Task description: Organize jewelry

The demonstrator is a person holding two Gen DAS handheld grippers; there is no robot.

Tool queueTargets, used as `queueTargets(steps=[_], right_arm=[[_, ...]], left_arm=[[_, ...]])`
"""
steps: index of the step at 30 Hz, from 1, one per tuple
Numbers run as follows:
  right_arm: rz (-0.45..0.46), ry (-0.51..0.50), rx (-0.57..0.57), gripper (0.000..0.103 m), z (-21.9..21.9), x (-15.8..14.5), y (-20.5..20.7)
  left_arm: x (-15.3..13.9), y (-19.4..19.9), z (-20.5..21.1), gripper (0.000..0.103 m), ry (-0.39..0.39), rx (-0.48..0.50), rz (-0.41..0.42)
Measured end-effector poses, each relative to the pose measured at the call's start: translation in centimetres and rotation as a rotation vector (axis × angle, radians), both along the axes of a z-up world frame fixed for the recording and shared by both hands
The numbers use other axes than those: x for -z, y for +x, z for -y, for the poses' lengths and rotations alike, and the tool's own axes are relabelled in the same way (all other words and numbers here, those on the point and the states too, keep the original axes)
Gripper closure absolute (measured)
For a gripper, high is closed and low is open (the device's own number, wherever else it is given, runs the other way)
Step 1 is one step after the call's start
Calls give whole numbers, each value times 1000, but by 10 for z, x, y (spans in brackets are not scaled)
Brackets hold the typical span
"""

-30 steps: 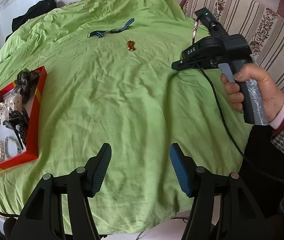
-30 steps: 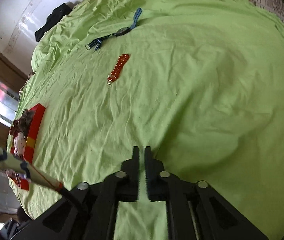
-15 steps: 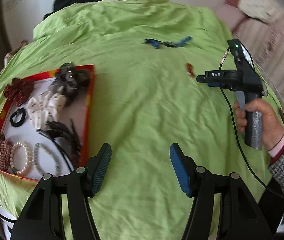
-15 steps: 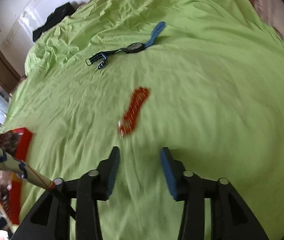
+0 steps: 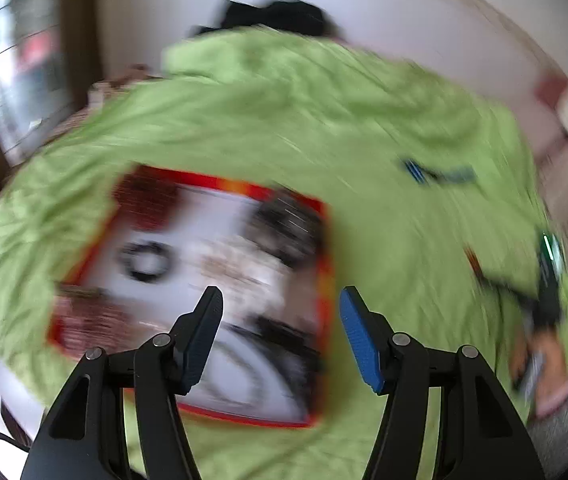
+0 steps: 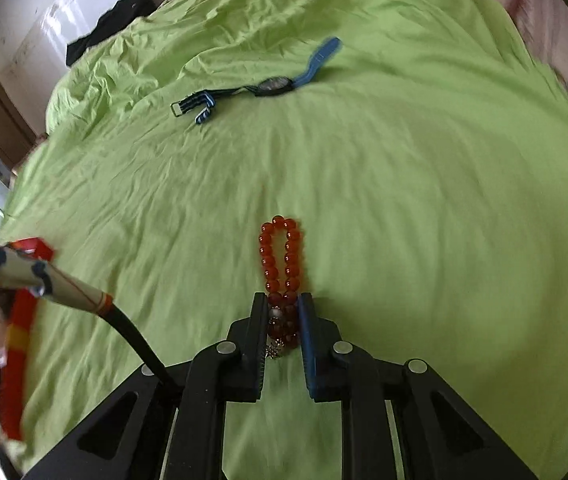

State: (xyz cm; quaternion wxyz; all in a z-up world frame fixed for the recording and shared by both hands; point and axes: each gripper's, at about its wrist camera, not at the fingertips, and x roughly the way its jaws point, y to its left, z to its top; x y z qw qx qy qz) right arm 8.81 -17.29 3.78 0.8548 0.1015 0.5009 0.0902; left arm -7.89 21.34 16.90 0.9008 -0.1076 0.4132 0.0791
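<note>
Soft daylight, no hard shadows — left wrist view smeared by motion blur beyond the jaws; right wrist view sharp, edges bowed.

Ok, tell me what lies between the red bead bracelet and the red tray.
Nothing visible. The right gripper has just closed its jaws on the red bead bracelet. Only bare green sheet lies between it and the red tray at left. The watch lies farther off, clear of that path.

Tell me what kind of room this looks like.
Probably a bedroom or living room at home: a wrinkled lime-green sheet covers a wide soft surface, a dark garment is bunched at its far edge, and a red-rimmed tray of hair accessories lies on it.
</note>
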Motion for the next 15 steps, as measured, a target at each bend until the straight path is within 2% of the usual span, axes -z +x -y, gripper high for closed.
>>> queueTargets(steps=[1,5,11,13,15], right_arm=[[-9,25,4,87,4,0,-8],[-33,109,-2,87,12,1,-41],[-7,108,-38,86,7,-1,-70],[13,114,-40,82,8,-1,-74],[34,140,-36,62,11,-2,-76]], left_arm=[[-9,-6,-21,41,-1,-65,9],[-27,-28,-67,41,7,-221,35],[-39,-49,-91,39,-6,-304,65],[-39,-50,-91,39,-23,-300,67],[-40,-50,-87,38,-21,-289,67]])
